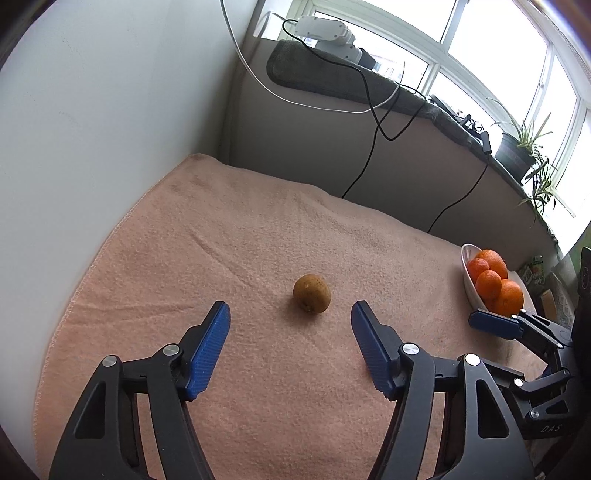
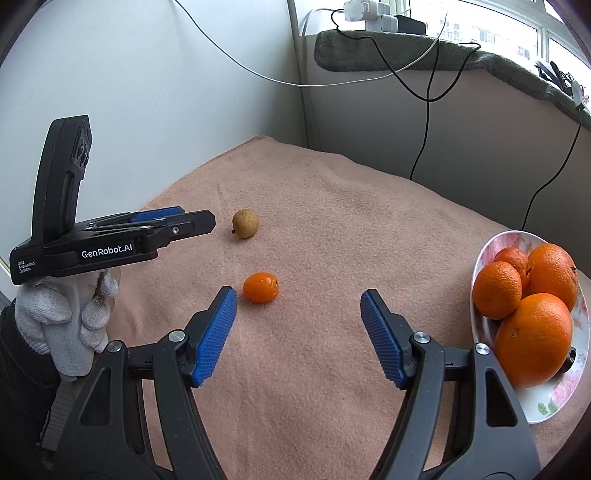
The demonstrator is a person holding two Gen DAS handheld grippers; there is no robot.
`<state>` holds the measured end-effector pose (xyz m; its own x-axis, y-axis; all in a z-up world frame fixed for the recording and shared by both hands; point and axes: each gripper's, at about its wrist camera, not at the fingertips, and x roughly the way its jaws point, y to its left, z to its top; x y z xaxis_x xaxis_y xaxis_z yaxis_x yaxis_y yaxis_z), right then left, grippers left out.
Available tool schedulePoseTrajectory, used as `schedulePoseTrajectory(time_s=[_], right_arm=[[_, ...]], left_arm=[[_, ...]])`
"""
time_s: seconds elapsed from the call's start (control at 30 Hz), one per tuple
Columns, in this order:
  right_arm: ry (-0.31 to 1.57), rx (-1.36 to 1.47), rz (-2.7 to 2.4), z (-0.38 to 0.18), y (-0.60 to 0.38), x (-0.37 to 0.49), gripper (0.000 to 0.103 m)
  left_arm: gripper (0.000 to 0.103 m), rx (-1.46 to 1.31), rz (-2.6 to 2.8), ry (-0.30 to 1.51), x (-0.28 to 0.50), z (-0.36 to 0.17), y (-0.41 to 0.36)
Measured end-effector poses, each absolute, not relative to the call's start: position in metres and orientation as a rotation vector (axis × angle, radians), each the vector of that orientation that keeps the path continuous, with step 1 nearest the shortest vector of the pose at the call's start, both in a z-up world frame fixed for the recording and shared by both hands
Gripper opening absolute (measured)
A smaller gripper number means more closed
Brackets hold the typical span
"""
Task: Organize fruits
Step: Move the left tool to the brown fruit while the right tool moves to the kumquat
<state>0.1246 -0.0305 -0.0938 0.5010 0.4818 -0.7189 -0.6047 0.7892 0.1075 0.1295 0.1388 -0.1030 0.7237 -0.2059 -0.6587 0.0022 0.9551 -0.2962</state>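
A small brown fruit (image 1: 312, 294) lies on the pink towel (image 1: 221, 240), just ahead of my open, empty left gripper (image 1: 290, 312). It also shows in the right wrist view (image 2: 245, 223), beside the left gripper (image 2: 199, 221). A small orange fruit (image 2: 260, 287) lies on the towel (image 2: 332, 221) just ahead of my open, empty right gripper (image 2: 298, 295), near its left finger. A white floral bowl (image 2: 554, 402) at the right holds several oranges (image 2: 533, 339); it also shows in the left wrist view (image 1: 468, 284) with the right gripper's fingertip (image 1: 491, 323) beside it.
A white wall (image 1: 92, 129) stands left of the table. A windowsill with a grey mat (image 1: 332, 77), a power strip (image 1: 325, 31) and hanging cables (image 1: 373, 122) runs behind. Potted plants (image 1: 524, 147) stand at the far right.
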Motion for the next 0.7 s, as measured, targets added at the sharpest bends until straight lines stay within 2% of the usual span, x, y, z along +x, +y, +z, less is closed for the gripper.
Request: schedulePoseTrajectory(time_s=[0.33,0.5,0.7], right_arm=[[0.846,-0.192,0.716,-0.11,-0.001,0.13,0.072],[0.871,-0.209,0.724,-0.121,0.01,0.136,0.059],[0.901,-0.204,0.72,-0.131,0.014,0.143,0.05]], left_arm=[[0.05,-0.261,-0.143,0.787,0.147,-0.111,0.134],[0.047,-0.246,-0.148,0.793,0.153,-0.111,0.132],[0.045,-0.229,-0.144,0.815,0.162,-0.116,0.129]])
